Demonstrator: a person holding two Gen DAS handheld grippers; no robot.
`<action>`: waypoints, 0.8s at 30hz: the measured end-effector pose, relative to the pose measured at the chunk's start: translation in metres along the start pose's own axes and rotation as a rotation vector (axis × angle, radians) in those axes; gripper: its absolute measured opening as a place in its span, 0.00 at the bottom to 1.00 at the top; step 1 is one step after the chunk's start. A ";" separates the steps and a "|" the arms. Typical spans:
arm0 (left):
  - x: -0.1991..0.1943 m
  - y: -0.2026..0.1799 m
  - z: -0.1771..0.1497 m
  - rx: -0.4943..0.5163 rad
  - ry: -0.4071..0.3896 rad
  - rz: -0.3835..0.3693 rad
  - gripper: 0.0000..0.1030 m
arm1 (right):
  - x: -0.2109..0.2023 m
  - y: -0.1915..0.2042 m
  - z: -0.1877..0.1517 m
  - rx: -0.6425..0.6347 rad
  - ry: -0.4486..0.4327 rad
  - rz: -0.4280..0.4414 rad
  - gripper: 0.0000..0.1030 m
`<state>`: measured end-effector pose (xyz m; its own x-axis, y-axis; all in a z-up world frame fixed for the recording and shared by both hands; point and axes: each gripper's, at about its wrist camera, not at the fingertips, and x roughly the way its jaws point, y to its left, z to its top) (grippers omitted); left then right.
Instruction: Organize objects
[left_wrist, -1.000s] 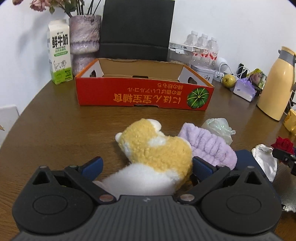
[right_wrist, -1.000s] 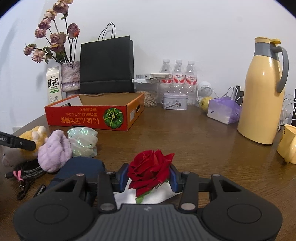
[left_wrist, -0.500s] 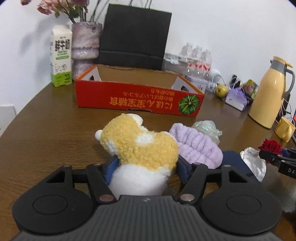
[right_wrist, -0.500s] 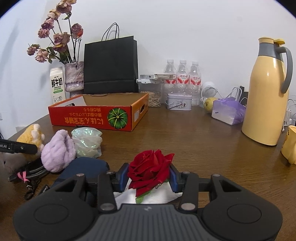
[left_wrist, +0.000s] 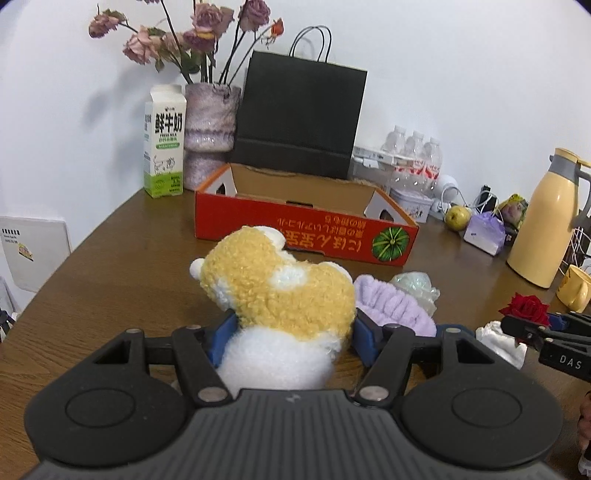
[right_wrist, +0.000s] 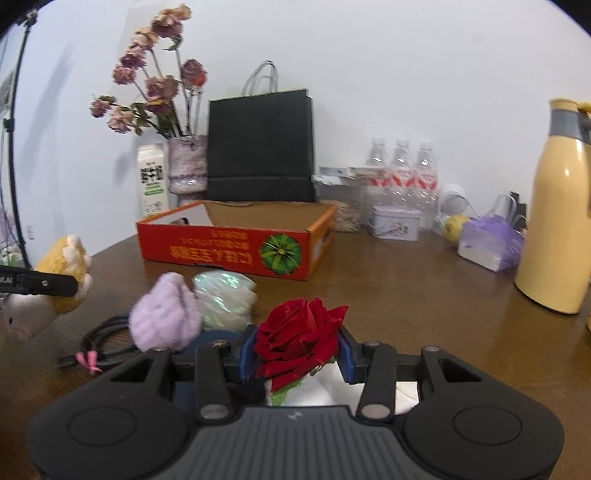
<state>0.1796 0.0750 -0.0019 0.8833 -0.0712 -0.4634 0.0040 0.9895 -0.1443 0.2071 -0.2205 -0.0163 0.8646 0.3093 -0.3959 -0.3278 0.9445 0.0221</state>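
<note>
My left gripper (left_wrist: 291, 332) is shut on a yellow and white plush toy (left_wrist: 280, 295) and holds it above the brown table (left_wrist: 122, 273). My right gripper (right_wrist: 297, 354) is shut on a red rose (right_wrist: 299, 339), lifted over a white cloth (right_wrist: 317, 391). The open red cardboard box (left_wrist: 306, 229) stands beyond, also in the right wrist view (right_wrist: 236, 243). A purple fluffy headband (right_wrist: 166, 317), an iridescent wrapped bundle (right_wrist: 225, 299) and a dark blue pouch (right_wrist: 218, 338) lie between the grippers.
A milk carton (left_wrist: 164, 155), a vase of dried flowers (left_wrist: 208, 133) and a black paper bag (left_wrist: 299, 122) stand behind the box. A yellow thermos (right_wrist: 557, 221), water bottles (right_wrist: 400, 166), a tin (right_wrist: 395, 223) and a purple packet (right_wrist: 491, 243) stand at the right. A black cord (right_wrist: 107, 347) lies at the left.
My left gripper closed on the plush toy and raised it off the table. My right gripper rose with the rose still held, and the view now sits higher.
</note>
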 end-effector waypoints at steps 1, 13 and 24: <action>-0.001 -0.001 0.001 0.001 -0.006 0.004 0.63 | 0.000 0.003 0.002 -0.004 -0.006 0.009 0.41; -0.004 -0.014 0.027 -0.002 -0.071 0.004 0.63 | 0.012 0.050 0.043 -0.067 -0.067 0.111 0.41; 0.007 -0.021 0.059 -0.014 -0.137 -0.004 0.63 | 0.036 0.077 0.081 -0.079 -0.090 0.137 0.41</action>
<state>0.2134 0.0610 0.0494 0.9390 -0.0560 -0.3394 0.0015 0.9873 -0.1588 0.2434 -0.1282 0.0455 0.8391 0.4466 -0.3107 -0.4707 0.8823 -0.0030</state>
